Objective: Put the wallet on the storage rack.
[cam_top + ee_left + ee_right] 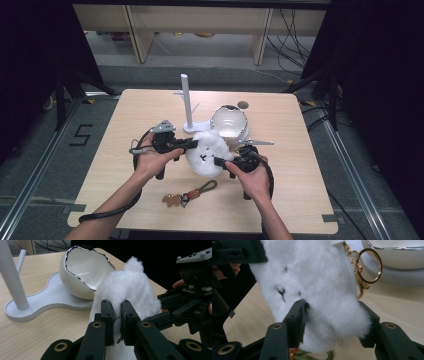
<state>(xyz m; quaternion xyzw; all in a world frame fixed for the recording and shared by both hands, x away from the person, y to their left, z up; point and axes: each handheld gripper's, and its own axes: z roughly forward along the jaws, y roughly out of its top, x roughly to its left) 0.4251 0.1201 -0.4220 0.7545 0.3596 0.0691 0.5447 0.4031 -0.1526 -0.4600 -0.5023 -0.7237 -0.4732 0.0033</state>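
Nearest me, at six o'clock, lies an olive cord keychain (192,194). Just beyond it, at the table's middle, my left gripper (116,315) pinches the fluffy white plush pouch (207,152) and my right gripper (332,322) clamps its other side. At twelve o'clock stands a glossy white eggshell-shaped bowl (229,122) beside a white post stand (186,102).

Both forearms reached in from the near edge of the surface (125,210), converging toward its middle. The left hand (150,161) gripped the left gripper (116,315), whose jaws stood nearly closed, pinching a thin fold of the white plush (207,152). The right hand (255,176) held the right gripper (332,322), its jaws spread wider and clamped on a thicker part of the same plush. The two grippers pointed toward each other, tips close together, cables trailing back along the arms.
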